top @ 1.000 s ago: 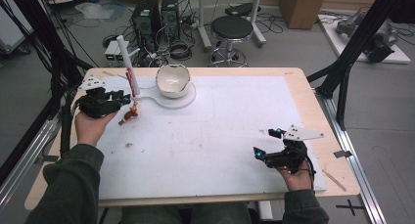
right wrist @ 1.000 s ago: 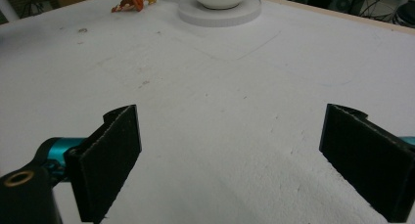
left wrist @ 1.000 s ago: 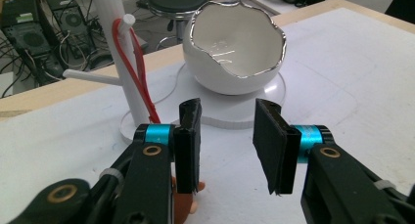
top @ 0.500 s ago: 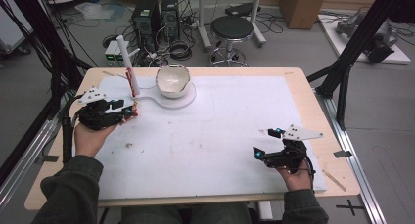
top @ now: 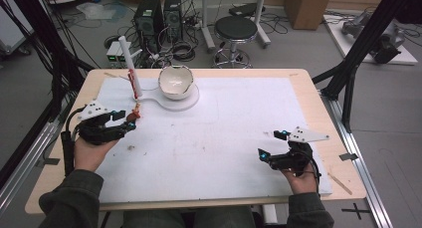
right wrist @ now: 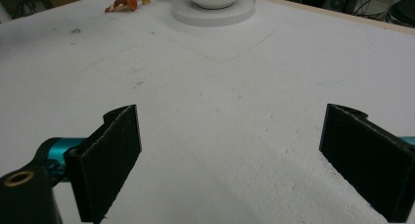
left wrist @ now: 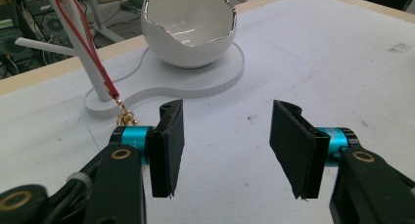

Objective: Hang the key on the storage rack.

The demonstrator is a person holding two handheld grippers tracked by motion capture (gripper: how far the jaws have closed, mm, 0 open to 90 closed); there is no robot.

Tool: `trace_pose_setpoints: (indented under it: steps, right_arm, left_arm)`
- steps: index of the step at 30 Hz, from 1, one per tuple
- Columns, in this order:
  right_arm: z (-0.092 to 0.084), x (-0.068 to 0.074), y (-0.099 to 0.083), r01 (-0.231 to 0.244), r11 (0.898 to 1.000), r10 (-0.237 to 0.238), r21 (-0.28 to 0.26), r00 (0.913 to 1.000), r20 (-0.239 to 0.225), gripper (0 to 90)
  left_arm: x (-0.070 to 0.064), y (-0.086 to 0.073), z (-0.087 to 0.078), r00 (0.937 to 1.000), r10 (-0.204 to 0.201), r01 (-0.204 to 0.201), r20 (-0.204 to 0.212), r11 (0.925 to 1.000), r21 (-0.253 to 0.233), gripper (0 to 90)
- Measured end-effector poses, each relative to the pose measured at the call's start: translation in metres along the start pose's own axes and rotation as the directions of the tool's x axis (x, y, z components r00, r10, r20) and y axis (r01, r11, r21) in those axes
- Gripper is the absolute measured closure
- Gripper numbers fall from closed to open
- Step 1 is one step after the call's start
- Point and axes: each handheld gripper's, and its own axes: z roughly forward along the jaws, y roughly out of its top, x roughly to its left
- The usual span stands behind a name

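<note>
Charm (right wrist: pixel 124 2) plain in right gripper view; high view blurs it.

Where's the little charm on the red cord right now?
In the high view the charm lies on the white mat at far left, beside the left gripper, below the white stand.

Glossy ceramic bowl (left wrist: pixel 188 28), matt mat (top: pixel 224 138)

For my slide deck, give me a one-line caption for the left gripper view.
Left gripper open, nothing between its jaws, before an egg-shaped white bowl on its white stand, red cord hanging beside.
</note>
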Motion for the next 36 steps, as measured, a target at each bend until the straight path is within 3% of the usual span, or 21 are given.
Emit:
trace_pose_setpoints:
  steps: [16,36]
  right_arm:
    - [-0.004,-0.001,0.000,-0.007,1.000,0.008,-0.013,0.9993,0.038,7.3]
    - [-0.006,-0.002,0.000,-0.010,1.000,0.011,-0.023,0.9978,0.066,7.3]
  left_arm:
    - [-0.014,-0.012,-0.015,0.9991,0.010,-0.009,0.042,0.9995,-0.029,37.0]
    - [-0.032,-0.030,-0.028,0.9976,0.027,-0.026,0.064,0.9994,-0.025,30.7]
